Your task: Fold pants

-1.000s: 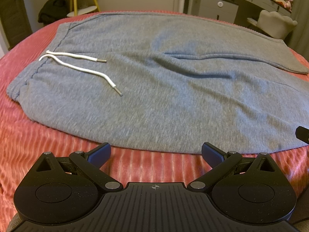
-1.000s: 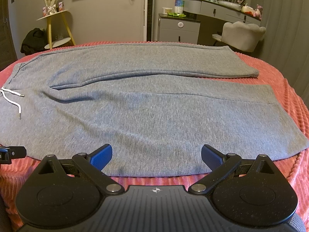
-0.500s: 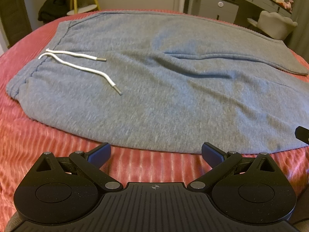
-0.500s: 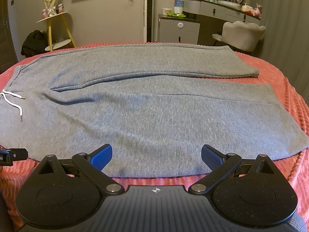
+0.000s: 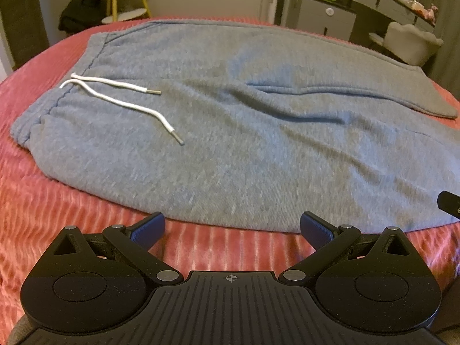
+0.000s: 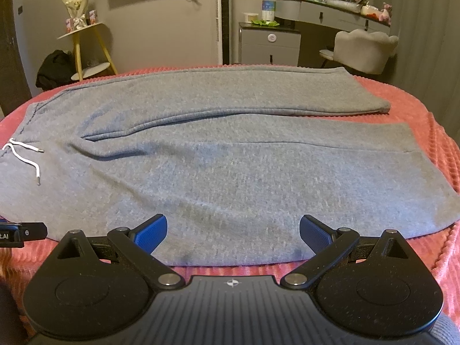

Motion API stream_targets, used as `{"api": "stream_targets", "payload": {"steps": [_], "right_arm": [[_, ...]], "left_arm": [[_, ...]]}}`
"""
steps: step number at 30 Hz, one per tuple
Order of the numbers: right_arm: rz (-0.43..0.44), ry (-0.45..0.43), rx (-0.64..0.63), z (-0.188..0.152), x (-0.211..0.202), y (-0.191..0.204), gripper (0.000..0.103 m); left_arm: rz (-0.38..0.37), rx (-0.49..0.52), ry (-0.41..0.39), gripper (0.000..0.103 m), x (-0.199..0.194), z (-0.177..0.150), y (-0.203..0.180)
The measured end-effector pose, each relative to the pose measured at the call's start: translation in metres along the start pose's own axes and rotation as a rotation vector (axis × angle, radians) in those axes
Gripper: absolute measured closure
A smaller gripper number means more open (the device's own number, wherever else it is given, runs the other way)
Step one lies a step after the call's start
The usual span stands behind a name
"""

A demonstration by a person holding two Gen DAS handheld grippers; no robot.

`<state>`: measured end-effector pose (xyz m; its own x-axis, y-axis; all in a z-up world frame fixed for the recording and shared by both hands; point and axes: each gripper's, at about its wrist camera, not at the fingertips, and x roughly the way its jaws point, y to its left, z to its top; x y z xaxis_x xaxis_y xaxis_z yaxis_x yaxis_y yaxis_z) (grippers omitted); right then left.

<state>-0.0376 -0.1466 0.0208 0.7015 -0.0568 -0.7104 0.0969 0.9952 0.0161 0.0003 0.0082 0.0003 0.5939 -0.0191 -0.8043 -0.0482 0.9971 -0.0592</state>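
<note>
Grey sweatpants (image 5: 244, 149) lie flat on a pink ribbed bedspread (image 5: 57, 210), waistband to the left, both legs running right. A white drawstring (image 5: 123, 100) lies across the waist area. The right wrist view shows both legs (image 6: 230, 155) side by side, cuffs at the right. My left gripper (image 5: 232, 230) is open and empty, just short of the near hem by the hip. My right gripper (image 6: 233, 231) is open and empty, its blue pads (image 6: 151, 231) over the near leg's edge. Each gripper's tip shows in the other's view.
Beyond the bed stand a yellow-legged side table (image 6: 86, 49) with a dark bundle below it, a grey cabinet (image 6: 270, 46), a vanity desk (image 6: 330, 11) and a pale shell chair (image 6: 365, 49). The bedspread drops away at the right edge (image 6: 442, 178).
Both grippers have crept slightly forward toward the near edge of the pants. The left view has shifted a little. The jaws stay open and the pants lie as before.
</note>
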Motion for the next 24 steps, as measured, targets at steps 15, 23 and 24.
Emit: {"api": "stream_targets", "payload": {"steps": [15,23,24], "right_arm": [[0.071,0.020,0.042,0.016,0.024,-0.002,0.004],[0.050,0.205,0.139,0.032,0.083,-0.021,0.004],[0.051,0.243,0.163,0.032,0.092,-0.025,0.004]], "left_arm": [[-0.020,0.010,-0.021,0.000,-0.001,0.006,-0.002],[0.043,-0.101,-0.156,0.000,0.007,0.049,0.001],[0.051,-0.132,-0.178,0.000,0.011,0.059,0.003]]}}
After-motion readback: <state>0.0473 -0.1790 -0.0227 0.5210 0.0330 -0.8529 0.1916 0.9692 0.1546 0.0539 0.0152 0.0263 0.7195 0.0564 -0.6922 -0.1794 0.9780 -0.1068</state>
